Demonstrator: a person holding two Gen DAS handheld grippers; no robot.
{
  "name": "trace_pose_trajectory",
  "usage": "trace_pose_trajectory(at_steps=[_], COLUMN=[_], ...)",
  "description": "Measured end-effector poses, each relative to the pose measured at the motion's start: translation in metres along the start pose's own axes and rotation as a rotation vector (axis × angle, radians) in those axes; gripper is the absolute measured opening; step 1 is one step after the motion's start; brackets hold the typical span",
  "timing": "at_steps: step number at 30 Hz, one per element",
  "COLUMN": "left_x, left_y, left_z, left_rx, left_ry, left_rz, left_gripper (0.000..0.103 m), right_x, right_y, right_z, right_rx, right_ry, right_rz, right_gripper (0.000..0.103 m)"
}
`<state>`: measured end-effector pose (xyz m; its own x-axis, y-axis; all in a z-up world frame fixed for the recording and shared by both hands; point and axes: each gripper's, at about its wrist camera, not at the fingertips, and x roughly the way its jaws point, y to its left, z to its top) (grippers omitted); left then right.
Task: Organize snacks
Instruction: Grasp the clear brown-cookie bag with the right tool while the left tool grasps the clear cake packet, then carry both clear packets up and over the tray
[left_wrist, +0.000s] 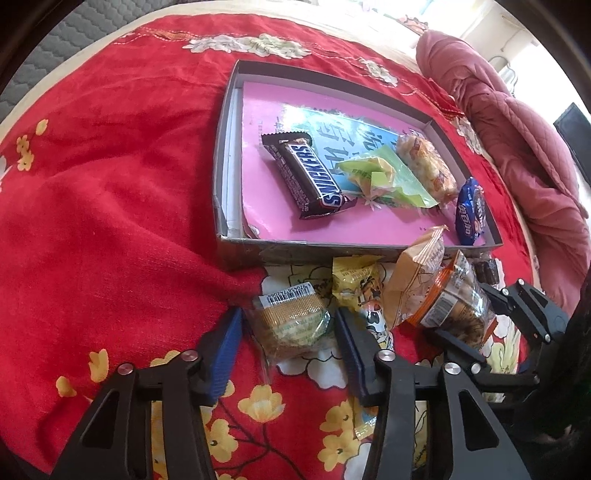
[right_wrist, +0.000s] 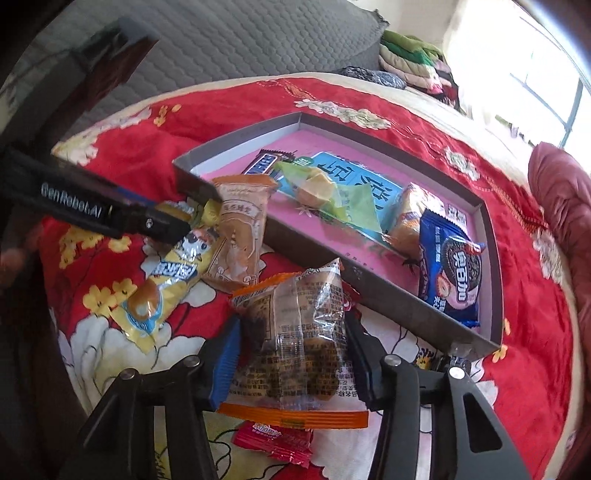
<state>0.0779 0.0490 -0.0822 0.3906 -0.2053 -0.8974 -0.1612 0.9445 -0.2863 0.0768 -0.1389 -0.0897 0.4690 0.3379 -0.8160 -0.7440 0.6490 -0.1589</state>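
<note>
The left gripper stands wide open with a green cake lying between its blue pads, not pressed. Just right of it lie a yellow pack and a tan pack on the red cloth. The right gripper has its pads against both sides of a clear bag and holds it above a red packet. Ahead of both grippers sits the box. Inside it are a Snickers, a green wrapper, a puffed snack and a blue Oreo pack.
</note>
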Motion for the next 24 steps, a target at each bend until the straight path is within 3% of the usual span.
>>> trace_pose_trajectory(at_steps=[11,24], left_x=[-0.019,-0.052], left_y=[0.004,-0.004], left_z=[-0.002,0.007], left_rx=[-0.015,-0.002], left_ry=[-0.027,-0.098], left_rz=[-0.002,-0.001], left_gripper=[0.046,0.046], right_x=[-0.015,-0.033], right_y=[-0.018,-0.03], right_z=[0.0,0.006], right_rx=[0.139,0.203], right_ry=[-0.037,-0.114], right_rz=[0.105,0.132], right_gripper=[0.051,0.051])
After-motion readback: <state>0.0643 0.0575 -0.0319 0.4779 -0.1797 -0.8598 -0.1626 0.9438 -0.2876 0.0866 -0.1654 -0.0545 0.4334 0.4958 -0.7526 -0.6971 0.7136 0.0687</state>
